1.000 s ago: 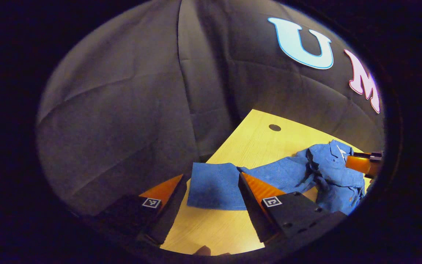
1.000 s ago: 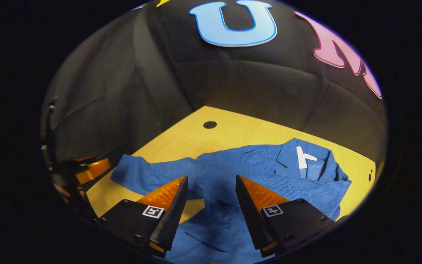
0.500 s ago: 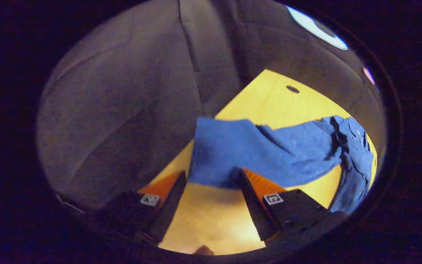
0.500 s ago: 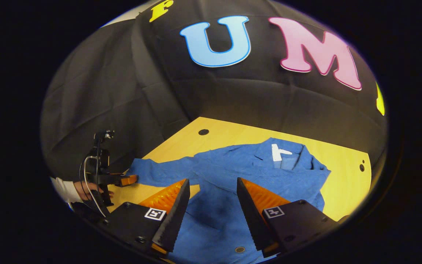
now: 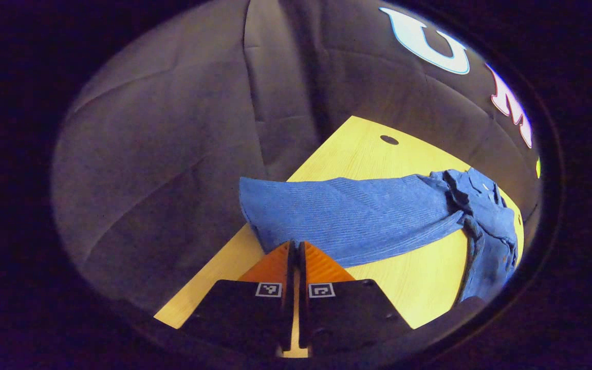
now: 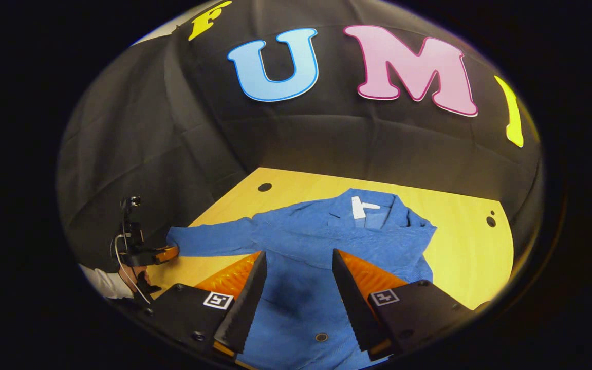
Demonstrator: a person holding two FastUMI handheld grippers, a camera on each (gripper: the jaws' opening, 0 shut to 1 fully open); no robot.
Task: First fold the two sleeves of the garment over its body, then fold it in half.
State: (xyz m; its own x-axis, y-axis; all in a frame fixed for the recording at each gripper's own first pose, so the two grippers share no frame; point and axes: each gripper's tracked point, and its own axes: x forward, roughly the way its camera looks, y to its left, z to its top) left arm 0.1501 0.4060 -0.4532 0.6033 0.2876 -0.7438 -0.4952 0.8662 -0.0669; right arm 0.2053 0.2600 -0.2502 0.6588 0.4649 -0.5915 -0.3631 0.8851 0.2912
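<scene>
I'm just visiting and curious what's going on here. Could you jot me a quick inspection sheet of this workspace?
Surface: wooden table with small round holes.
Job's things: blue garment lying flat, collar at the far side, one sleeve stretched out sideways.
Clutter: nothing seen.
Grippers: left gripper shut on the sleeve's end; right gripper open above the garment's body.
Cables: a thin cable at the left gripper.
Surroundings: black cloth wall.

Wooden table (image 6: 460,246) with round holes (image 6: 264,187).

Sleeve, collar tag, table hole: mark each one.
sleeve (image 5: 347,216), left gripper view, mid-length of the cloth
collar tag (image 6: 363,207), right gripper view, white patch
table hole (image 6: 264,187), right gripper view, its dark centre
</scene>
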